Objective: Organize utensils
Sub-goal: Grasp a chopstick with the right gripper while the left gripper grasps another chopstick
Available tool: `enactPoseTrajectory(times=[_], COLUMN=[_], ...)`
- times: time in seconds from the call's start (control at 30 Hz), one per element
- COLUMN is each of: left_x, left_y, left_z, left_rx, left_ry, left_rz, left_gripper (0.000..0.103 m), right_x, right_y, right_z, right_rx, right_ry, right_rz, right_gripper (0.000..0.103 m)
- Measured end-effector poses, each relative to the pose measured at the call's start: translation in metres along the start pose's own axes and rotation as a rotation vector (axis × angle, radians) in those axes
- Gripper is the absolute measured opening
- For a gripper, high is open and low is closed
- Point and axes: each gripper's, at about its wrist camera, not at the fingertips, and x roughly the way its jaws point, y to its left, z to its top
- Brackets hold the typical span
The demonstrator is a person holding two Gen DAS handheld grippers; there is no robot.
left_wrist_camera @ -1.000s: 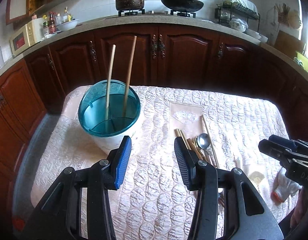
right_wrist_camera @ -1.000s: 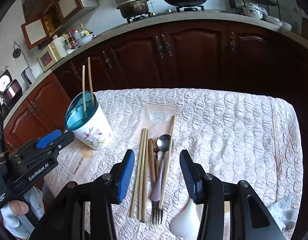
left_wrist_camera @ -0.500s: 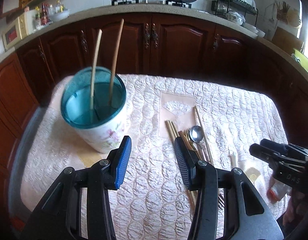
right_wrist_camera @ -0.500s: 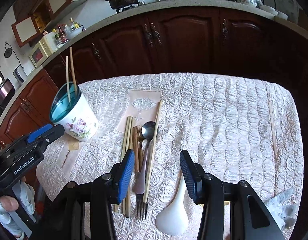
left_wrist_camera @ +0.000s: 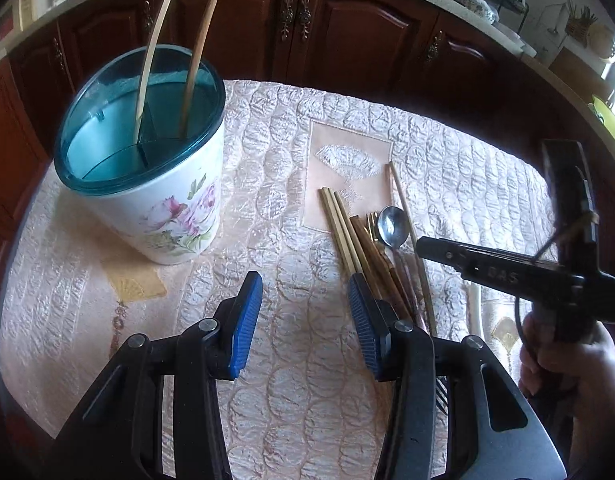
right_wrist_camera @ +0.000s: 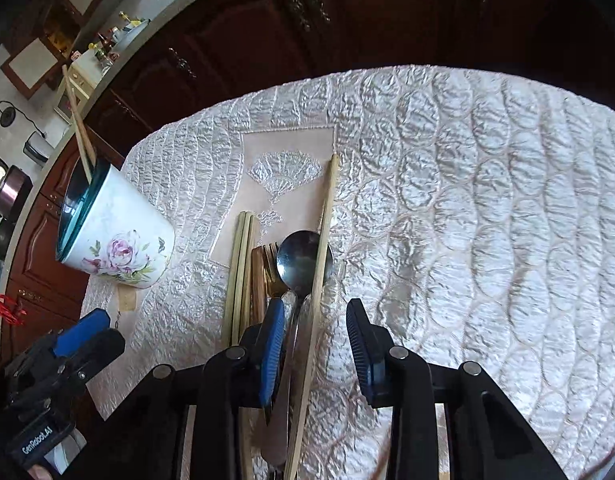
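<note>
A white flowered utensil holder [left_wrist_camera: 163, 208] with a teal rim stands at the left of the quilted table and holds two chopsticks [left_wrist_camera: 199, 56]. It also shows in the right wrist view [right_wrist_camera: 115, 236]. A pile of utensils lies at mid table: pale chopsticks [right_wrist_camera: 239, 272], a gold fork [right_wrist_camera: 273, 268], a metal spoon [right_wrist_camera: 303, 260] and a single chopstick [right_wrist_camera: 323, 240]. My right gripper [right_wrist_camera: 315, 344] is open, low over the pile, with the spoon handle and single chopstick between its jaws. My left gripper [left_wrist_camera: 303, 320] is open and empty, between holder and pile.
The table is covered by a quilted cream cloth [right_wrist_camera: 467, 220]. Dark wooden kitchen cabinets [left_wrist_camera: 307, 20] stand close behind its far edge. A white ladle handle [left_wrist_camera: 475, 312] lies to the right of the pile, partly hidden by my right gripper.
Both grippers have dropped lower and moved forward. My right gripper has come down over the utensil pile, now straddling the spoon handle and the single chopstick. The utensils have not moved.
</note>
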Motion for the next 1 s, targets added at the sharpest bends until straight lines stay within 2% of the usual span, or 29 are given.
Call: enactPoseTrajectory(times=[0.03,0.1,0.17,0.27,0.5,0.6,0.77,1.0], left_x=[0.002,0.005,0.009,0.019,0.060,0.076,0.083,0.091], left_y=[0.000,-0.001,-0.004,-0.008,-0.023,-0.030,-0.025,-0.030], left_z=[0.000,0.002,0.002,0.003,0.005,0.006,0.007,0.012], left_rx=[0.001,0.002,0.005,0.006,-0.004,0.016,0.028,0.028], left_ry=[0.002,0.008,0.013,0.028,0.110,0.143,0.145,0.145], left_rz=[0.003,0.003,-0.003,-0.016,-0.090,-0.067,-0.026,-0.021], left_gripper=[0.044,0.044,0.044,0.044,0.041,0.030,0.030,0.028], right_x=[0.006,0.014,0.012,-0.001,-0.011,-0.012,-0.022,-0.013], right_y=[-0.001,-0.005,-0.011,-0.020,-0.042,-0.044,-0.048,-0.045], right_z=[0.001,0.003,0.001,-0.007,-0.024,-0.027,-0.028,-0.024], right_rx=[0.004,0.024,0.055,0.083,0.101,0.119,0.103,0.113], right_ry=[0.010,0.021,0.017,-0.012,0.029,0.029,0.031,0.033], right_rz=[-0.001,-0.002,0.033,0.036,-0.013,-0.010,-0.021,-0.022], right_gripper=[0.022,0.005,0.005,0.005,0.005,0.005,0.005,0.006])
